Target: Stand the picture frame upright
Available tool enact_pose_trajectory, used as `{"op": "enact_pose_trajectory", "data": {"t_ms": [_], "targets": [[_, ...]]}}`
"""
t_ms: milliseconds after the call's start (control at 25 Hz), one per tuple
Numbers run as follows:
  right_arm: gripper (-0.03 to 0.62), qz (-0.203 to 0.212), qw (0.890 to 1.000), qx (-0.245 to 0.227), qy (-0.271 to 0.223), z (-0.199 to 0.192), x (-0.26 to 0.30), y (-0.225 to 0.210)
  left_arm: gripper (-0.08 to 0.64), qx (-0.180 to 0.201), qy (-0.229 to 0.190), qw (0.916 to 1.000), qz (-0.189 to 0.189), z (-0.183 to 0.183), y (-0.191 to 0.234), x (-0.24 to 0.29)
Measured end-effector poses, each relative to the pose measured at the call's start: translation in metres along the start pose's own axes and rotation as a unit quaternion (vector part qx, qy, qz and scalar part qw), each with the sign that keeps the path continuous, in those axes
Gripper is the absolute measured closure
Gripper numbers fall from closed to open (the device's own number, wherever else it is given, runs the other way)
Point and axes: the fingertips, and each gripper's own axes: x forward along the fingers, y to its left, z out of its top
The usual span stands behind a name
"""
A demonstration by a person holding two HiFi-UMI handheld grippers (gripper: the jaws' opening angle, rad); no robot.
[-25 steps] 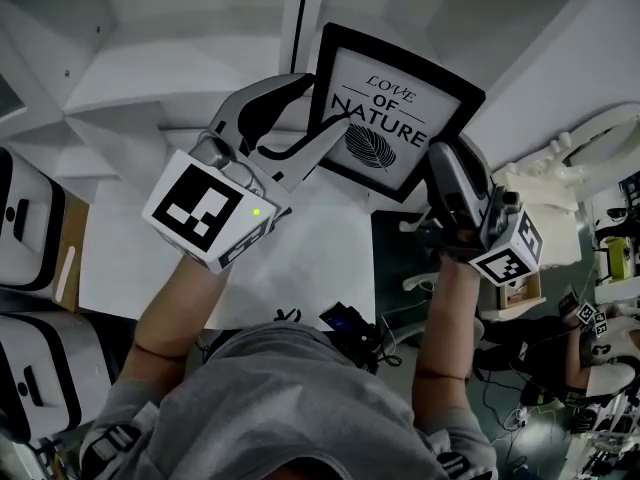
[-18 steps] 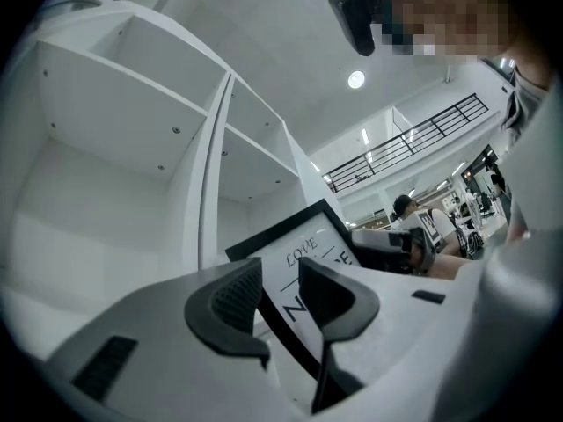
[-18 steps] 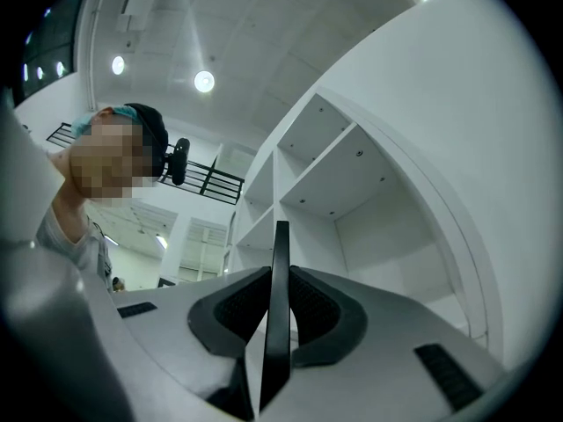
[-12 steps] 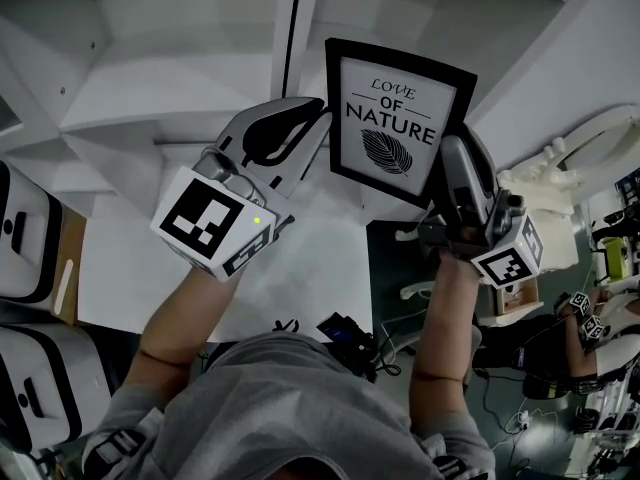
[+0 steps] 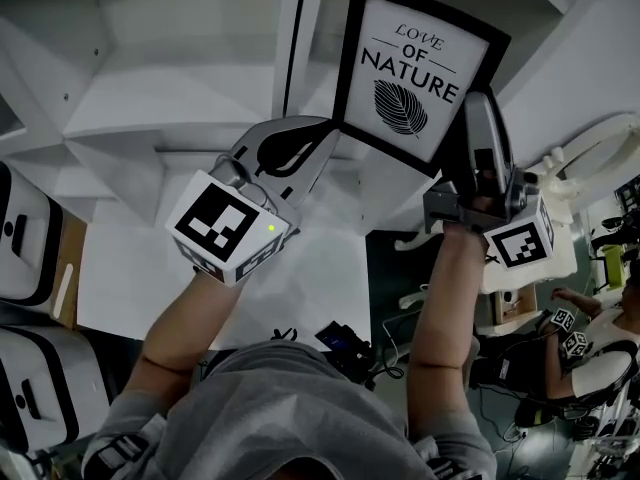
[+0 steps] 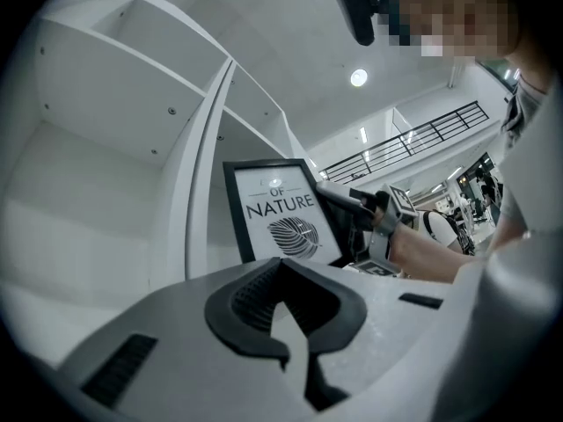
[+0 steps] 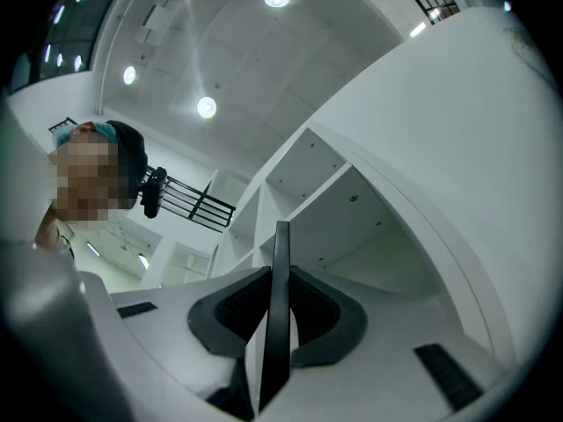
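**A:** While the picture frame is held off the surface, where is it placed relative to the two tools?

**B:** It is gripped along its right edge by the right gripper. In the right gripper view the thin black edge is seen clamped between the jaws. The left gripper is found just below and to the left of the frame's lower left corner. Its jaws have just been closing and are now brought together with nothing between them. Whether that corner is touched cannot be told.

**A:** How is the long axis set?

**B:** The frame is carried in portrait. In the left gripper view it is seen nearly upright with a slight lean, in front of the white shelving. Whether its bottom edge is rested on anything cannot be made out.

**A:** Which hand is the coming move likely to be led by?

**B:** The right one, it is judged, since the frame is already held there. The closed left gripper could be used only as a prop at the lower corner.

**A:** And how is the frame described?

**B:** A black moulding is set around a white print, on which "LOVE OF NATURE" is lettered above a dark leaf. It is thin and flat, so easy tipping is to be expected.
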Motion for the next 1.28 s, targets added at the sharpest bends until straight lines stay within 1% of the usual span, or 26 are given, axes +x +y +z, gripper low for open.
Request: {"op": "enact_pose_trajectory", "data": {"t_ms": [120, 280, 400, 520, 720, 800, 1080, 1280], "targets": [[0.512, -0.002, 1.000, -0.012, -0.008, 0.001, -0.002, 0.003, 0.552, 0.001, -0.002, 1.0000, -0.002, -0.012, -0.013, -0.007], [0.512, -0.019, 0.999, -0.037, -0.001, -0.001, -0.001, 0.008, 0.552, 0.002, -0.008, 1.0000, 0.000, -0.012, -0.034, -0.023], [0.511, -0.038, 0.999, -0.037, 0.009, 0.001, -0.001, 0.010, 0.552, 0.003, -0.005, 1.0000, 0.001, -0.005, -0.057, -0.035], [0.511, -0.050, 0.998, -0.042, 0.020, 0.007, -0.002, 0.022, 0.552, 0.005, 0.002, 1.0000, 0.004, 0.004, -0.084, -0.048], [0.511, -0.051, 0.996, -0.063, 0.041, 0.030, -0.005, 0.061, 0.552, 0.007, -0.001, 0.9999, 0.012, 0.036, -0.134, -0.076], [0.511, -0.054, 0.995, -0.073, 0.050, 0.033, -0.005, 0.069, 0.552, 0.006, 0.000, 0.9999, 0.015, 0.043, -0.147, -0.083], [0.511, -0.062, 0.994, -0.075, 0.059, 0.027, -0.005, 0.058, 0.552, 0.004, -0.005, 0.9998, 0.017, 0.036, -0.166, -0.082], [0.511, -0.085, 0.988, -0.102, 0.075, 0.021, -0.006, 0.049, 0.552, 0.011, -0.003, 0.9998, 0.014, 0.030, -0.180, -0.086]]}}
